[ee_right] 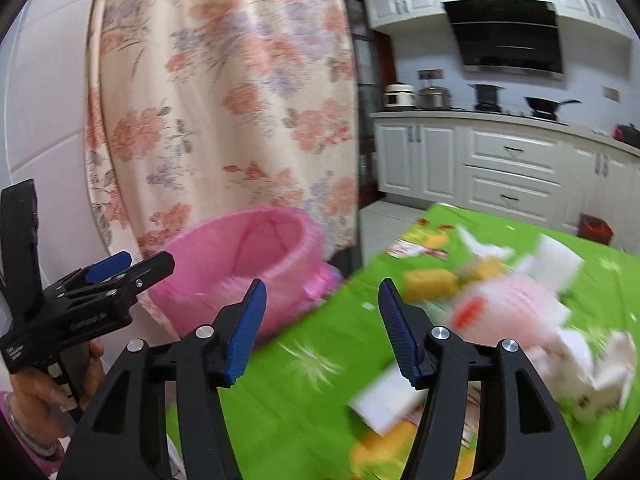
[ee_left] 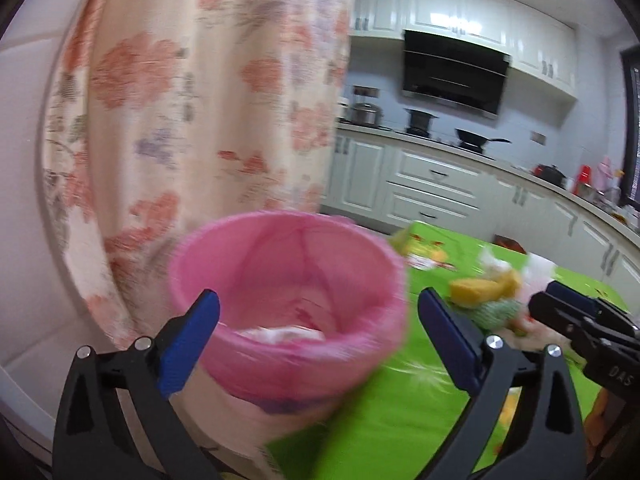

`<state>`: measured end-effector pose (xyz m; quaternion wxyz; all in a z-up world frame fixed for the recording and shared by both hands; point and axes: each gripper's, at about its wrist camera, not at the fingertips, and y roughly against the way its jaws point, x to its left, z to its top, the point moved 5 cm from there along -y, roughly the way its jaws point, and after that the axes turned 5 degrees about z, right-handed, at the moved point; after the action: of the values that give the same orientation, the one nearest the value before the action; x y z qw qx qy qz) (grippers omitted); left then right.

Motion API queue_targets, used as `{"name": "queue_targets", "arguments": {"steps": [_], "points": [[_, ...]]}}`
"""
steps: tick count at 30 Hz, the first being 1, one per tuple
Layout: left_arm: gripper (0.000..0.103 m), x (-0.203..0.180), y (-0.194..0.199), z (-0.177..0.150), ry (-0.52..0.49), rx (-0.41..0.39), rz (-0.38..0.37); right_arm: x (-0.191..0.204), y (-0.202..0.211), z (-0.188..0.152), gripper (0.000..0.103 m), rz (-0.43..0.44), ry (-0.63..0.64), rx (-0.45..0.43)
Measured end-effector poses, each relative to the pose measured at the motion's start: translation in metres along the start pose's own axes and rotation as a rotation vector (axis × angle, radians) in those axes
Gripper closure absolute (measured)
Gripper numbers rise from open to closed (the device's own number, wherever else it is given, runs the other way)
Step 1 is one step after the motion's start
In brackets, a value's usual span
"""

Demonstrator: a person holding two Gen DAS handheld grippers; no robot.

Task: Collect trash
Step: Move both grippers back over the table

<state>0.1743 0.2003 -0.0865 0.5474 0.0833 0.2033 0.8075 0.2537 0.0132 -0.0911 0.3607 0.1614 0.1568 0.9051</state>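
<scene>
I am in a home kitchen. White panelled cabinets [ee_right: 512, 168] with metal handles run under a pale countertop [ee_left: 440, 142], and more white cupboards [ee_left: 460, 12] hang above. A slanted black range hood [ee_left: 454, 74] sits over a stove carrying a black wok [ee_left: 474, 138] and a dark pot [ee_left: 418, 120]. A steel pressure cooker [ee_right: 434, 98] and a white rice cooker [ee_right: 398, 94] stand on the counter. Beside me hangs a cream curtain with pink flowers [ee_left: 192, 80], and a bright green patterned tablecloth [ee_right: 320, 344] covers the table.

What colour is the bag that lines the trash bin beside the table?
Pink. The bag shows best in the left wrist view.
</scene>
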Motion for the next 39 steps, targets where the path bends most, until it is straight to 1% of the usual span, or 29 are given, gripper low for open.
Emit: {"name": "queue_targets", "arguments": {"steps": [6, 10, 18, 25, 31, 35, 39], "points": [[0.007, -0.065, 0.001, -0.026, -0.056, 0.042, -0.078, -0.044, 0.036, -0.028, 0.047, -0.098, -0.049, 0.001], [0.007, -0.1, -0.001, -0.043, -0.101, 0.08, -0.117, -0.076, 0.057, -0.047, 0.047, -0.174, -0.094, 0.006], [0.007, -0.153, -0.016, -0.068, -0.199, 0.155, -0.152, -0.133, 0.096, -0.069, 0.046, -0.335, -0.141, 0.026], [0.007, -0.178, -0.032, -0.075, -0.251, 0.178, -0.168, -0.168, 0.112, -0.084, 0.046, -0.411, -0.214, 0.033], [0.007, -0.186, -0.053, -0.074, -0.244, 0.205, -0.155, -0.185, 0.114, -0.084, 0.046, -0.436, -0.257, 0.037], [0.007, -0.19, -0.064, -0.075, -0.242, 0.244, -0.149, -0.196, 0.104, -0.084, 0.046, -0.462, -0.272, 0.075], [0.007, -0.192, -0.068, -0.078, -0.246, 0.254, -0.147, -0.204, 0.094, -0.084, 0.046, -0.462, -0.291, 0.105]]}}
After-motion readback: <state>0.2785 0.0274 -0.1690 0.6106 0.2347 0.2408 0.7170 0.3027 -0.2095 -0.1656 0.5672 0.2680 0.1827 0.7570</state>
